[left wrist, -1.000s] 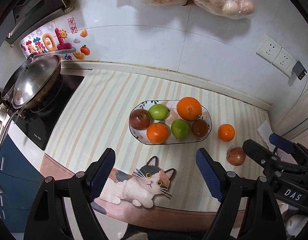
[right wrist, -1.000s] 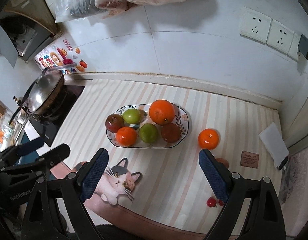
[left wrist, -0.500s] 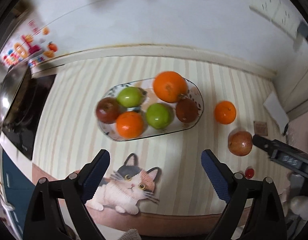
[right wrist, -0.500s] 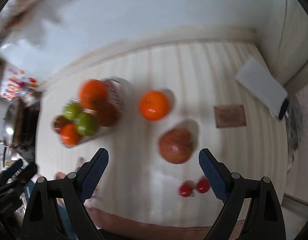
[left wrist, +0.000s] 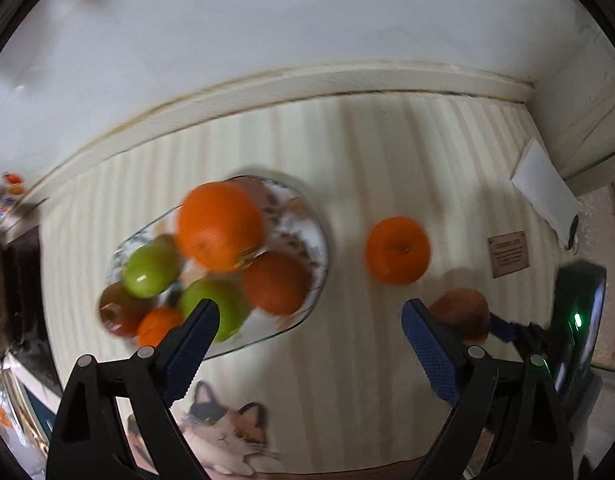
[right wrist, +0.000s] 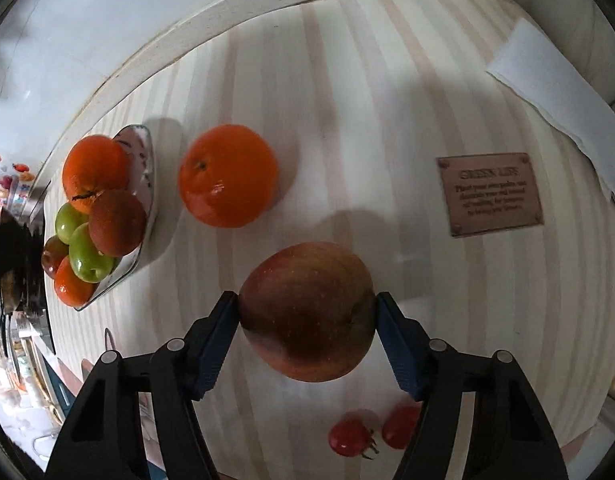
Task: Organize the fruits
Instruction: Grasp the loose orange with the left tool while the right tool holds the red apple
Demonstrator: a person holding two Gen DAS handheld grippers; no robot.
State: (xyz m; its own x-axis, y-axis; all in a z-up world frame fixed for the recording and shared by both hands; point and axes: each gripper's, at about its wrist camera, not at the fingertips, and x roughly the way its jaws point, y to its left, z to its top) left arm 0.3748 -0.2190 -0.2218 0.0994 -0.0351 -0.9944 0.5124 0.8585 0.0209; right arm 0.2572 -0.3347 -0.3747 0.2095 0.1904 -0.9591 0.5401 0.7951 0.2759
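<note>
Your right hand-held gripper (right wrist: 307, 312) has its two blue pads pressed on the sides of a red apple (right wrist: 307, 310), one pad on each side. The apple sits low over the striped desk (right wrist: 387, 100); you cannot tell if it touches the desk or not. A loose orange (right wrist: 227, 176) lies on the desk just beyond the apple, a little to the left, close to the fruit bowl (right wrist: 147, 168) but apart from it. Two small red tomatoes (right wrist: 371, 432) lie side by side near the front edge, right by your right pad. A brown plaque (right wrist: 490, 194) with words lies flat further right.

Your left hand-held gripper (left wrist: 307, 320) is wide open and holds nothing (this view is blurry). Its left pad hangs in front of the bowl (left wrist: 307, 216), which holds oranges, green apples and darker red fruit. The loose orange (left wrist: 398, 250) sits beyond the gap between the pads, and the red apple (left wrist: 463, 312) peeks out behind the right pad.
</note>
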